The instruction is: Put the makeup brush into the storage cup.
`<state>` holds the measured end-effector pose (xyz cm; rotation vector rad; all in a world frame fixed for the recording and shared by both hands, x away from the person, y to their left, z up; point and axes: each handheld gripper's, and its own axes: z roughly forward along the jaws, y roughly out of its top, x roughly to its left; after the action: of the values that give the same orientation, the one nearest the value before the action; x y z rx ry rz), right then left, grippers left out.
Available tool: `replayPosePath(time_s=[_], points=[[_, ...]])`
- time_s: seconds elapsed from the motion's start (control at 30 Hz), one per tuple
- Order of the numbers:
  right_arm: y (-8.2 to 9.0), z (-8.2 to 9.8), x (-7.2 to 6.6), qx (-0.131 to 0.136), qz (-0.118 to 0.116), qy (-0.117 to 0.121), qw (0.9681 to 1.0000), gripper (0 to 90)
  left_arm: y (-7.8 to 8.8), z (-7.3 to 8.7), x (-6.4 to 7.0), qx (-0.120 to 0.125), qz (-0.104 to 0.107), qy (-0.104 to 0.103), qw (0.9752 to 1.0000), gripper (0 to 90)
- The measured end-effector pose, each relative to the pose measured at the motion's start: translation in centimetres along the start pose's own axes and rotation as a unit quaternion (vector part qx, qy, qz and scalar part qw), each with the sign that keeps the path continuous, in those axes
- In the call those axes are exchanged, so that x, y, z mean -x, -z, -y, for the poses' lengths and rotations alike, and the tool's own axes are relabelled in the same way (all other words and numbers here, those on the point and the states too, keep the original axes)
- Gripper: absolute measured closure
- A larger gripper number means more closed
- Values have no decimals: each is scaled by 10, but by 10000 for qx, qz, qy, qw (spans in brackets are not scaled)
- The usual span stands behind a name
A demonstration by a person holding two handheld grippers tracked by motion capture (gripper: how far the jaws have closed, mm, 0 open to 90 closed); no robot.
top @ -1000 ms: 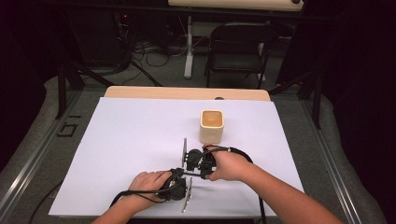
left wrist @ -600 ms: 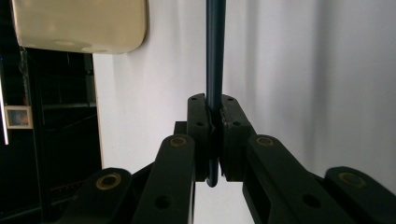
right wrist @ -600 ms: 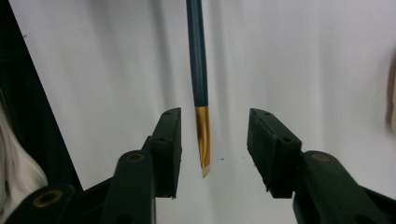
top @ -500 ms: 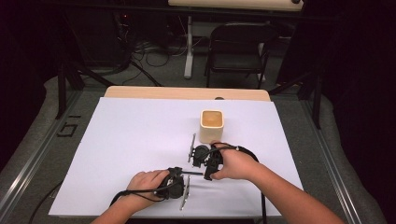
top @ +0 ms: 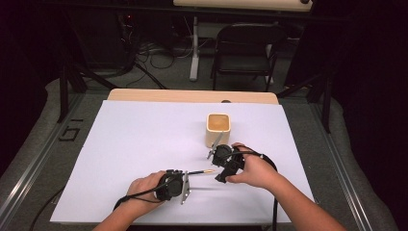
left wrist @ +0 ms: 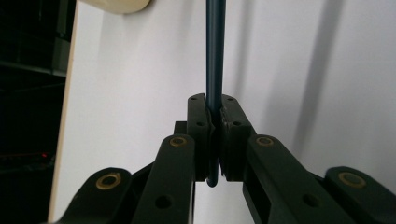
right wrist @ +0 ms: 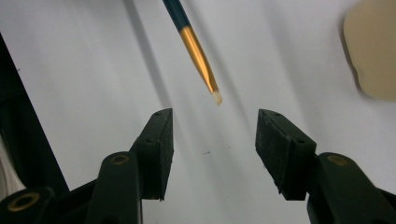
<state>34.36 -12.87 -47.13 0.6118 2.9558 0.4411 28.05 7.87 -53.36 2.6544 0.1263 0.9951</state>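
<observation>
the left gripper [top: 185, 185] has its jaws clamped on a thin blue brush [left wrist: 215, 56], at about five o'clock on the white tabletop [top: 144, 139]. the right gripper [right wrist: 212, 140] has its jaws spread apart just beside the brush tip. a tan cup [top: 218, 129] stands at twelve o'clock from the right gripper; its contents cannot be told.

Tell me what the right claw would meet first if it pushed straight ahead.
Probably the paintbrush tip, hanging just beyond the open right claw; depth is unclear, and it may pass underneath to the white table sheet.
</observation>
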Motion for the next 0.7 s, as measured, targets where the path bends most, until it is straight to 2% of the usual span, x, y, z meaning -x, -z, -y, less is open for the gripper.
replayPosePath(time_s=[0.2,0.4,0.47,0.53,0.7], points=[[-1,14,5,375,23,-402,9985,482,0,6,-7,78,166,449,9988,849],[-3,23,7,670,-11,-635,9957,492,0,10,-13,217,365,881,9952,849],[-3,25,7,682,-23,-687,9953,495,0,12,-15,275,441,1032,9933,849],[-4,28,7,859,-18,-760,9934,497,0,13,-17,361,531,1189,9908,849],[-4,31,7,1136,-47,-897,9895,503,0,17,-21,577,782,1588,9825,849]])
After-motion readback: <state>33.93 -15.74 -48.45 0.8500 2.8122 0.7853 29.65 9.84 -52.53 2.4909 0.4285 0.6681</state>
